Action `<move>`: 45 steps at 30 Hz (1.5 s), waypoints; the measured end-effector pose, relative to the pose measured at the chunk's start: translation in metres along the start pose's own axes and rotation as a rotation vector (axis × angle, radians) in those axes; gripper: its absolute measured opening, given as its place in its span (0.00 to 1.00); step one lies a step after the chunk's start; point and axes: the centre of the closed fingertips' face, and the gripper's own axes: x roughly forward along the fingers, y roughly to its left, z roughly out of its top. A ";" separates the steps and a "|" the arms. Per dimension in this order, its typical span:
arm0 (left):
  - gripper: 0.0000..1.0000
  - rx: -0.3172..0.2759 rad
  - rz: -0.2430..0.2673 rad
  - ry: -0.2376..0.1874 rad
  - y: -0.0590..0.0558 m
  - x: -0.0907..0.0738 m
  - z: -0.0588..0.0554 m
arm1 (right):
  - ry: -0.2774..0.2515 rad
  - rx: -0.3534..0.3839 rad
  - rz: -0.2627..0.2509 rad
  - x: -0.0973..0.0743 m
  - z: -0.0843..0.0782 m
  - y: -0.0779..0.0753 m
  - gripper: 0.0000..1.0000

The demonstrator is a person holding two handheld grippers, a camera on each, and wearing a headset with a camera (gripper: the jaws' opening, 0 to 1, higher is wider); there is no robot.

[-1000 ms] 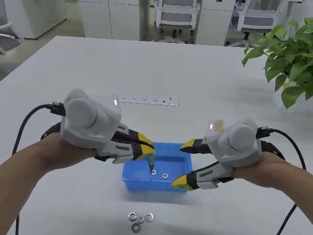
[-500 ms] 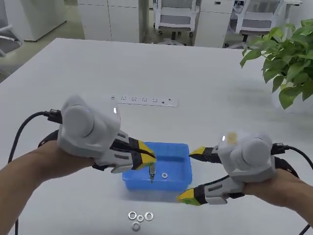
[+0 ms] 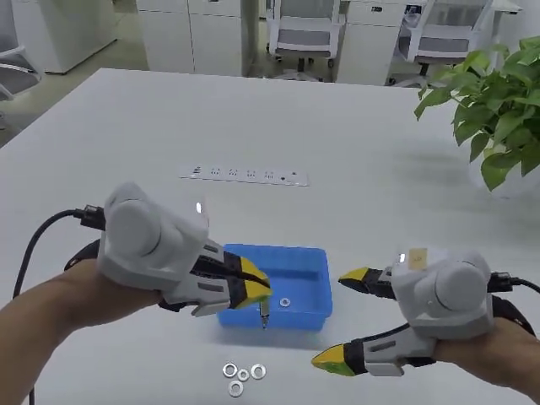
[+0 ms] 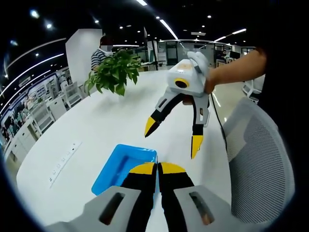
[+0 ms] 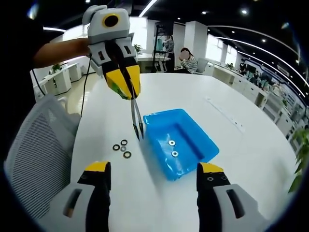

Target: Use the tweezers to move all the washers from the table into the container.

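Observation:
My left gripper (image 3: pixel 256 285) is shut on a pair of metal tweezers (image 3: pixel 263 312). The tweezers (image 5: pixel 136 117) point down, their tips just outside the near wall of the blue container (image 3: pixel 314 274), and I see nothing held between them. Several washers (image 3: pixel 241 376) lie in a cluster on the white table in front of the container. Two washers (image 5: pixel 173 148) lie inside the container (image 5: pixel 203 140); one washer (image 3: pixel 285 301) shows in the head view. My right gripper (image 3: pixel 340 319) is open and empty, right of the container. In the right gripper view the loose washers (image 5: pixel 122 147) lie left of the container.
A white power strip (image 3: pixel 244 175) lies on the table beyond the container. A potted green plant (image 3: pixel 498 101) stands at the far right. Office chairs (image 3: pixel 304 34) stand past the table's far edge. A mesh chair (image 5: pixel 34 150) sits at the near edge.
The tweezers' tips have come out of the container to its near wall. My right gripper has drawn back to the right and nearer to me, still open.

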 end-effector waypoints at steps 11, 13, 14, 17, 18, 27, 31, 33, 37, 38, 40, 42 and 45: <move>0.06 -0.008 -0.017 0.005 -0.015 0.005 -0.011 | -0.010 0.023 -0.007 -0.003 -0.008 0.009 0.77; 0.06 -0.009 -0.025 0.005 -0.018 0.007 -0.013 | -0.009 0.026 -0.006 -0.003 -0.009 0.009 0.78; 0.06 -0.011 -0.031 0.006 -0.021 0.008 -0.015 | -0.010 0.027 -0.006 -0.003 -0.010 0.010 0.78; 0.06 -0.015 -0.040 0.010 -0.024 0.011 -0.018 | -0.010 0.028 -0.006 -0.004 -0.011 0.012 0.79; 0.06 -0.015 -0.043 0.012 -0.025 0.012 -0.020 | -0.010 0.029 -0.005 -0.004 -0.012 0.013 0.79; 0.06 -0.019 -0.063 0.027 -0.032 0.017 -0.029 | 0.001 0.037 0.000 -0.005 -0.019 0.018 0.81; 0.06 -0.021 -0.071 0.033 -0.035 0.018 -0.032 | 0.004 0.040 0.000 -0.005 -0.020 0.019 0.81; 0.06 -0.021 -0.073 0.037 -0.036 0.018 -0.034 | 0.006 0.040 0.000 -0.005 -0.021 0.019 0.80; 0.06 -0.024 -0.078 0.046 -0.038 0.019 -0.038 | 0.012 0.038 0.002 -0.004 -0.023 0.020 0.80; 0.06 -0.026 -0.080 0.046 -0.038 0.019 -0.038 | 0.011 0.039 0.004 -0.004 -0.023 0.020 0.80; 0.06 -0.028 -0.082 0.047 -0.039 0.019 -0.040 | 0.012 0.040 0.005 -0.004 -0.024 0.020 0.80; 0.06 -0.035 -0.082 0.042 -0.039 0.020 -0.039 | 0.013 0.039 0.007 -0.004 -0.024 0.021 0.80; 0.06 -0.039 -0.082 0.041 -0.039 0.019 -0.039 | 0.018 0.038 0.009 -0.003 -0.025 0.021 0.80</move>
